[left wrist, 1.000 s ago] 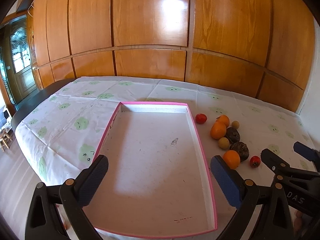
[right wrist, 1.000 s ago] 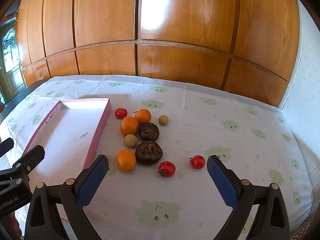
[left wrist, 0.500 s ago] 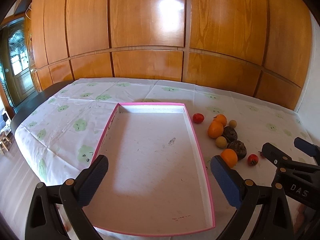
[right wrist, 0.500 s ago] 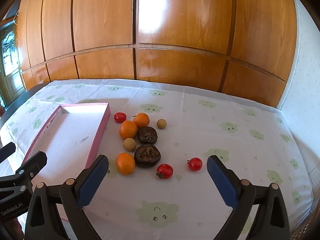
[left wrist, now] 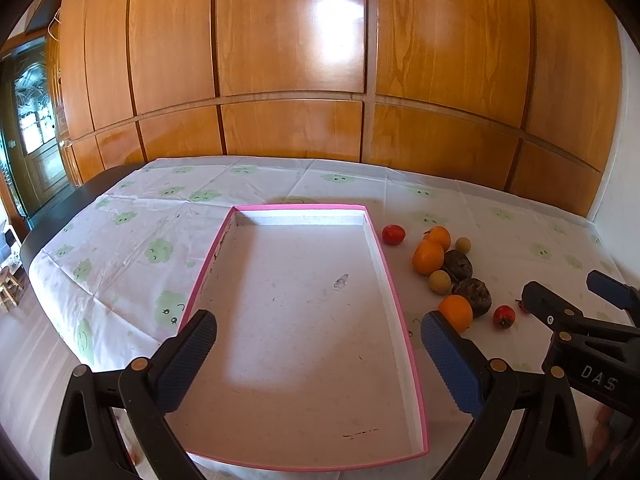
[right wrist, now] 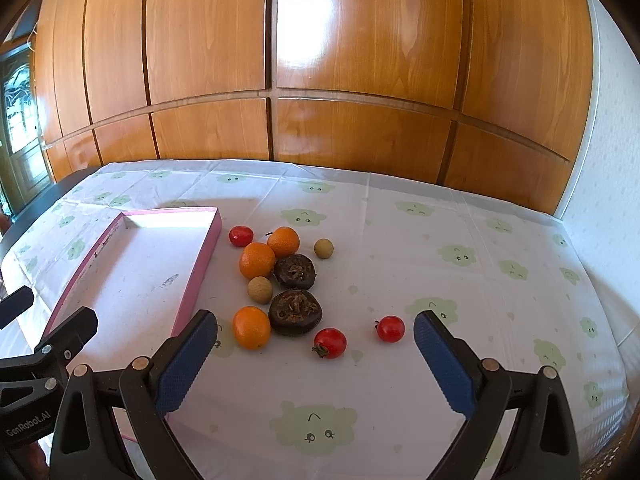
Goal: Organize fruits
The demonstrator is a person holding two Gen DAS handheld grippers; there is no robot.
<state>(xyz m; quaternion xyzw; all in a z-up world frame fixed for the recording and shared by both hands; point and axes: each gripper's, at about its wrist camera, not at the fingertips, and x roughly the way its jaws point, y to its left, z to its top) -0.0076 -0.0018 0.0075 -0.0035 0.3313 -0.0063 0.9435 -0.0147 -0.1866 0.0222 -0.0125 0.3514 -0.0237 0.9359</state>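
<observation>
A shallow pink-rimmed white tray (left wrist: 392, 280) (right wrist: 202, 258) lies on the table with nothing in it. To its right sits a cluster of fruit: three oranges, the nearest (right wrist: 251, 327), two dark brown wrinkled fruits (right wrist: 295, 312), two small tan round fruits (right wrist: 260, 289) and three red cherry tomatoes (right wrist: 329, 343). My left gripper (left wrist: 318, 342) hovers open over the tray's near half. My right gripper (right wrist: 316, 340) hangs open just in front of the fruit, with the nearest tomatoes between its fingers' line. Neither holds anything.
The table wears a white cloth (right wrist: 460, 280) with green cloud faces. A wood-panelled wall (right wrist: 320, 80) stands behind it. The table's left edge (left wrist: 52, 224) drops to the floor, with a door (left wrist: 36, 152) beyond. Bare cloth lies right of the fruit.
Both views have drifted slightly back and upward; the fruit and tray appear a little lower and farther. Both grippers stay open, and nothing on the table moved.
</observation>
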